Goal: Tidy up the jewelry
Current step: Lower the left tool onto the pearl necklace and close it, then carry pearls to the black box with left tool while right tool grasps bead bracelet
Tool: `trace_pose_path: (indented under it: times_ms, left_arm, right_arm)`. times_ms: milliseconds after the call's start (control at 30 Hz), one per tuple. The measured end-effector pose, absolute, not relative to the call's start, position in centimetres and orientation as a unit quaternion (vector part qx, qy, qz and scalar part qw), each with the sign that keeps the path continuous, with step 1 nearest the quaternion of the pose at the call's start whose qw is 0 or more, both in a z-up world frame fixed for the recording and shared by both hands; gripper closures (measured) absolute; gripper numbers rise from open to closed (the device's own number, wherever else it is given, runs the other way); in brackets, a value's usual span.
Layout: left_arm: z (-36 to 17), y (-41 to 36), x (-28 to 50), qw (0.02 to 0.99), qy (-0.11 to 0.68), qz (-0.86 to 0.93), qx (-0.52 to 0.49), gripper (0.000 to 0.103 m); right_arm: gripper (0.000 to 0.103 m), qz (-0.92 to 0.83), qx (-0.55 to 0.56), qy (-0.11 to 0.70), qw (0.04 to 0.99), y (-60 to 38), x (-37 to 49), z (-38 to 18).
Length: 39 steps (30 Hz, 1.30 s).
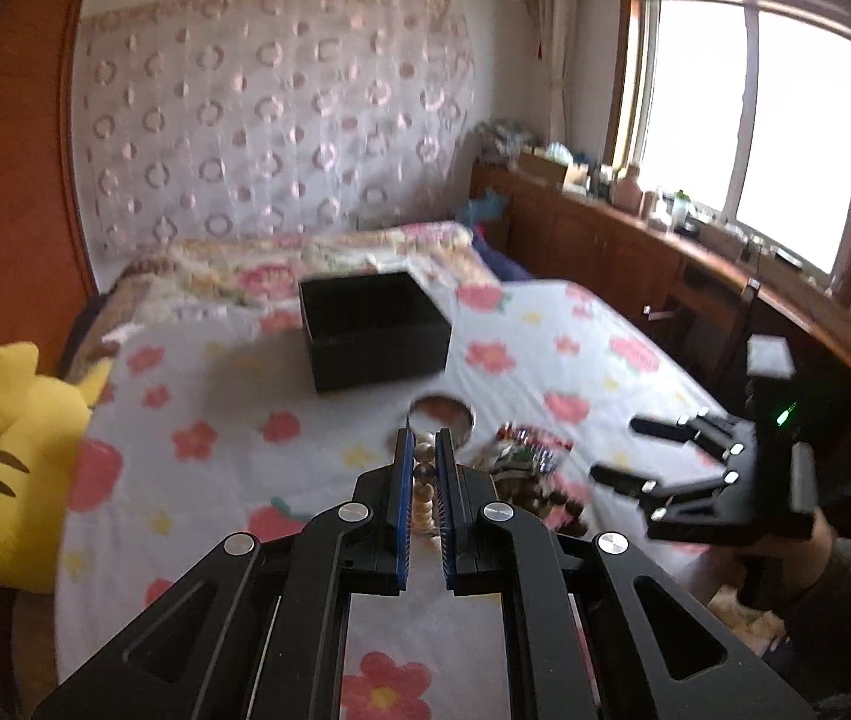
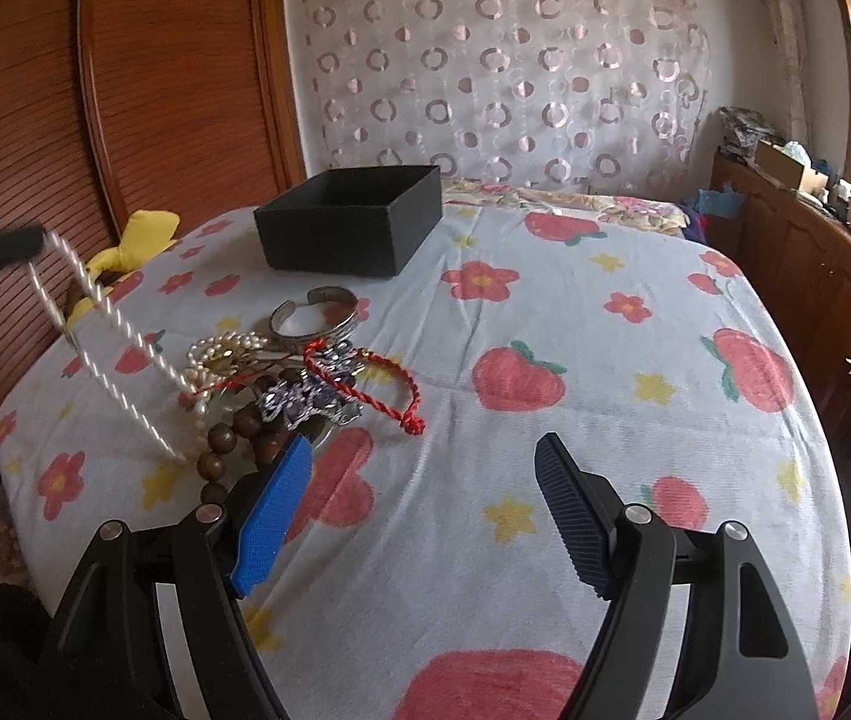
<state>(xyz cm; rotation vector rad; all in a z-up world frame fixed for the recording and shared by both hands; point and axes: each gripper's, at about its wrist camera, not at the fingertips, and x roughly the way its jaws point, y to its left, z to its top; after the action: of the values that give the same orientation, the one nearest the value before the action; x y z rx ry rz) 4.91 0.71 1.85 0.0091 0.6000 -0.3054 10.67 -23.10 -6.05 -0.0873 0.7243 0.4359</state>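
My left gripper (image 1: 423,437) is shut on a white pearl necklace (image 1: 423,480), whose beads show between its blue pads. In the right wrist view the left gripper (image 2: 34,241) is raised at the far left. The pearl necklace (image 2: 107,324) hangs from it in a loop down to a jewelry pile. That pile holds a silver bangle (image 2: 317,315), a red cord bracelet (image 2: 392,387), brown wooden beads (image 2: 224,438) and a sparkly piece (image 2: 305,396). An open black box (image 2: 353,222) stands behind the pile. My right gripper (image 2: 423,444) is open just right of the pile, with nothing between its fingers.
Everything lies on a bed with a flower-print cover (image 2: 545,312). A yellow plush toy (image 1: 23,468) sits at the bed's left edge by a wooden wardrobe door (image 2: 155,90). A long wooden cabinet (image 1: 605,240) with clutter runs under the window on the right.
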Motion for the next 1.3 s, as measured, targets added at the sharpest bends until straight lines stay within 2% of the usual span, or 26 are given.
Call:
trace_pose_path:
  times_ms: [67, 167, 233, 333, 667, 700, 800, 1300]
  left_arm:
    - [2.8, 0.9, 4.4, 0.948, 0.281, -0.149, 0.004, 0.097]
    - [4.2, 1.3, 3.7, 0.953, 0.261, -0.150, 0.001, 0.097]
    - [5.0, 1.6, 3.2, 0.957, 0.251, -0.148, 0.001, 0.097]
    - [6.2, 2.2, 2.6, 0.961, 0.234, -0.148, -0.005, 0.097]
    - [8.0, 3.8, 1.8, 0.970, 0.205, -0.131, -0.009, 0.097]
    - [8.0, 3.9, 2.0, 0.970, 0.206, -0.129, -0.009, 0.097]
    - [7.8, 4.2, 2.1, 0.970, 0.207, -0.127, -0.013, 0.097]
    - [7.8, 3.9, 4.5, 0.970, 0.205, -0.130, -0.017, 0.097]
  right_arm:
    - [0.028, 0.218, -0.047, 0.354, 0.908, -22.9, 10.5, -6.0]
    - [0.039, 0.243, -0.034, 0.366, 0.897, -22.4, 10.1, -6.2]
    - [0.051, 0.256, -0.034, 0.373, 0.891, -21.9, 9.7, -6.4]
    - [0.062, 0.273, -0.038, 0.380, 0.883, -20.9, 9.3, -6.4]
    - [0.076, 0.297, -0.038, 0.407, 0.863, -19.8, 9.2, -7.2]
    - [0.081, 0.302, -0.035, 0.409, 0.860, -19.8, 9.3, -7.2]
    - [0.088, 0.315, -0.040, 0.404, 0.858, -19.6, 9.2, -6.8]
    - [0.088, 0.354, -0.060, 0.292, 0.887, -19.6, 8.5, 3.9]
